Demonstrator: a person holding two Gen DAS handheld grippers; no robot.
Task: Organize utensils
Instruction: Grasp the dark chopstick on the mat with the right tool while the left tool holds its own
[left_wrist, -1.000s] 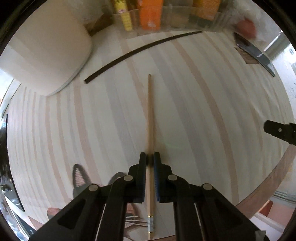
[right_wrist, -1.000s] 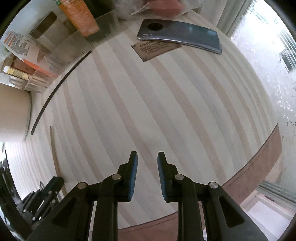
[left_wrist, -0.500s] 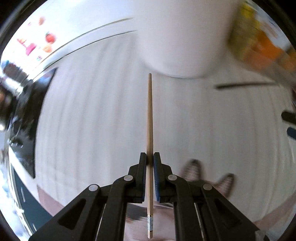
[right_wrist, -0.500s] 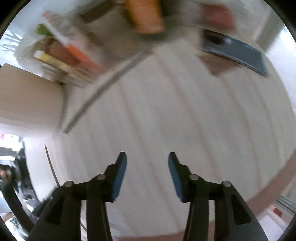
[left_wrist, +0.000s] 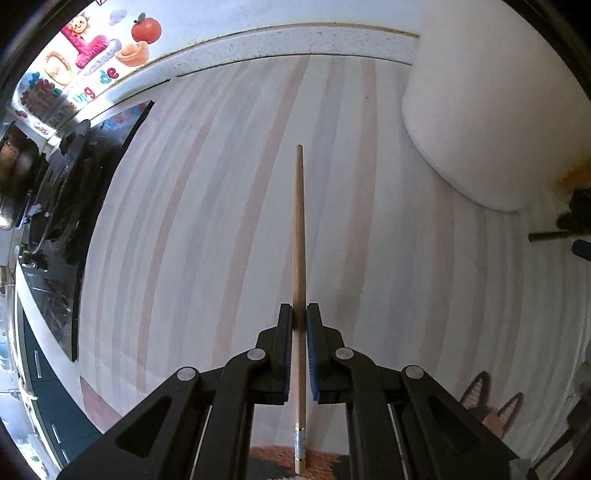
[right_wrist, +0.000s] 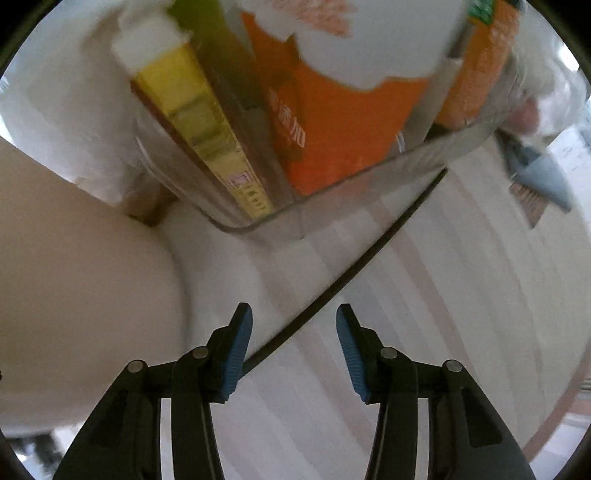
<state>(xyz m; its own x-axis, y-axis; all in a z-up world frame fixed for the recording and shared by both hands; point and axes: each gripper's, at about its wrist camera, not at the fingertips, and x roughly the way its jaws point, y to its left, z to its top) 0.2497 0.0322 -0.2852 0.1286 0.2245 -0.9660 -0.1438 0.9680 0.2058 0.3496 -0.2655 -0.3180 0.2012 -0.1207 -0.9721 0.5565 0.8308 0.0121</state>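
Observation:
My left gripper (left_wrist: 299, 314) is shut on a light wooden chopstick (left_wrist: 298, 229), which points straight ahead and hangs above the striped tabletop (left_wrist: 207, 258). A black chopstick (right_wrist: 354, 273) lies slantwise on the table. My right gripper (right_wrist: 293, 314) hovers over its near end with the jaws apart and closing. The black stick runs between the two fingers beside the left pad (right_wrist: 236, 343), and neither pad presses on it. In the left wrist view the right gripper (left_wrist: 578, 225) and the black chopstick's end (left_wrist: 545, 235) show at the right edge.
A big white round container (left_wrist: 498, 110) stands at the back, also in the right wrist view (right_wrist: 74, 280). A clear box (right_wrist: 258, 218) holds orange and yellow packets. A dark grey flat object (right_wrist: 535, 177) lies far right. A black stove (left_wrist: 55, 206) borders the table's left side.
My left gripper swung left with the wooden chopstick, and its view now faces the wall and stove. My right gripper moved up to the clear box and black chopstick, jaws wider than before.

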